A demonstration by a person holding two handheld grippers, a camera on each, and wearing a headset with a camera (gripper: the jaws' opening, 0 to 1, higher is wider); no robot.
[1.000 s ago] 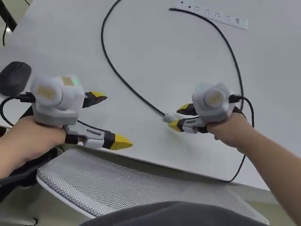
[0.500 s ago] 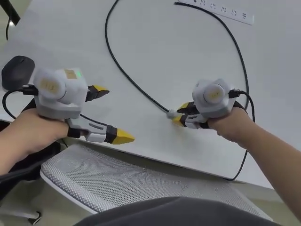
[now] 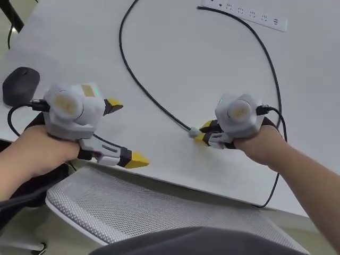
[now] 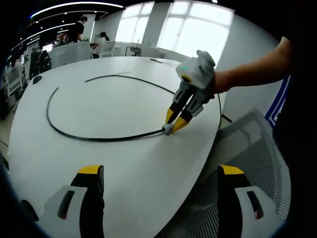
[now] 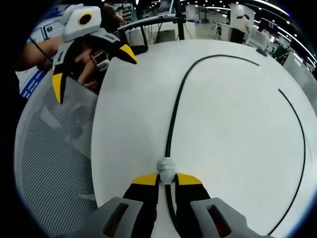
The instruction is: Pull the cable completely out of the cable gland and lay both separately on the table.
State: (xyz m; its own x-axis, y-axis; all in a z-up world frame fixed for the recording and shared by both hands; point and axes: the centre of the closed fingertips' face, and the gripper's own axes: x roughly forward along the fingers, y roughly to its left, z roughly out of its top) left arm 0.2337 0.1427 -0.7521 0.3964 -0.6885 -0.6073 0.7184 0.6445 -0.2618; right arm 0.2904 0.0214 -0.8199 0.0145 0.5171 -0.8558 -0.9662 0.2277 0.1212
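A long black cable (image 3: 139, 85) curves across the white table (image 3: 175, 58) and ends in a small white cable gland (image 3: 194, 131). My right gripper (image 3: 204, 132) is shut on the gland at the table's near side. In the right gripper view the gland (image 5: 165, 167) sits between the yellow fingertips (image 5: 146, 179), and the cable (image 5: 174, 114) runs away from it. My left gripper (image 3: 125, 132) hovers open over the table's front edge, holding nothing, well to the left of the gland. In the left gripper view the gland (image 4: 167, 129) lies ahead, pinched by the right gripper (image 4: 175, 120).
A white power strip (image 3: 245, 14) lies at the far edge, its black lead running down the right side. A black mouse (image 3: 20, 85) sits at the left. A grey mesh chair (image 3: 133, 207) is just below the table's front edge. People stand far off (image 4: 77, 29).
The right gripper's jaws have drawn together on the gland. The left gripper has sunk slightly and stays open.
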